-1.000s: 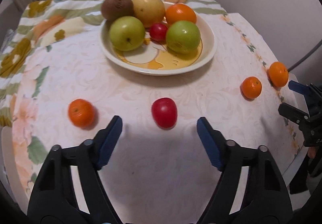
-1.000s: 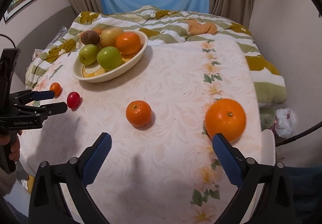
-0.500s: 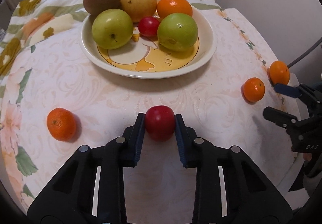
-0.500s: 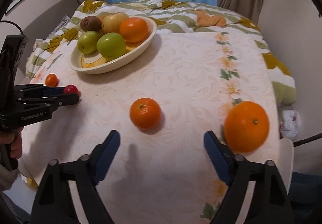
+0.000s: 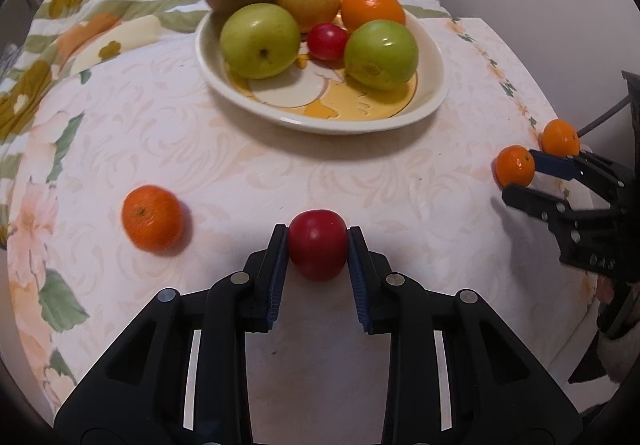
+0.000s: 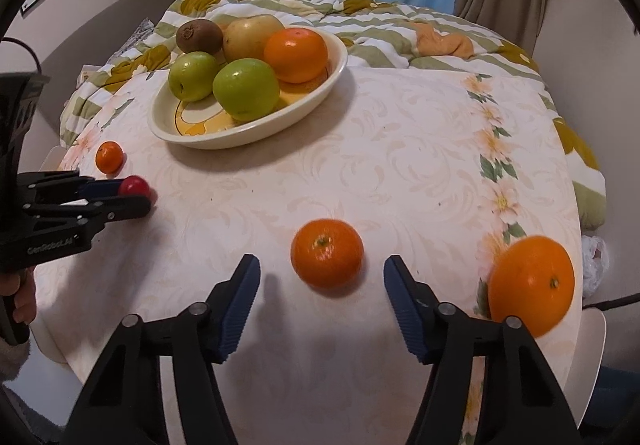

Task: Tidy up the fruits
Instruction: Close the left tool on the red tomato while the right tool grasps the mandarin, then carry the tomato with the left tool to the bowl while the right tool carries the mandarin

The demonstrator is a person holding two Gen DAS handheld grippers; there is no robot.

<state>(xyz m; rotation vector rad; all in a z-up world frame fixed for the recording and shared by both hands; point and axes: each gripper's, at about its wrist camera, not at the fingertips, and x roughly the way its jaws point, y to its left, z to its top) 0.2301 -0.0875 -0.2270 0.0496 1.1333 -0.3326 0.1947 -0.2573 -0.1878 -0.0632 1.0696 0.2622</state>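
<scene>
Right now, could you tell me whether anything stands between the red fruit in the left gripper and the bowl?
Nothing visible does. The left gripper is shut on the red fruit, and only bare tablecloth lies between it and the bowl.

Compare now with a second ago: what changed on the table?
The left gripper moved in and shut on the red fruit, which was lying free. The right gripper advanced on the small orange; its jaws are closing but not yet touching it. The bowl, its fruit and the other oranges stayed put.
</scene>
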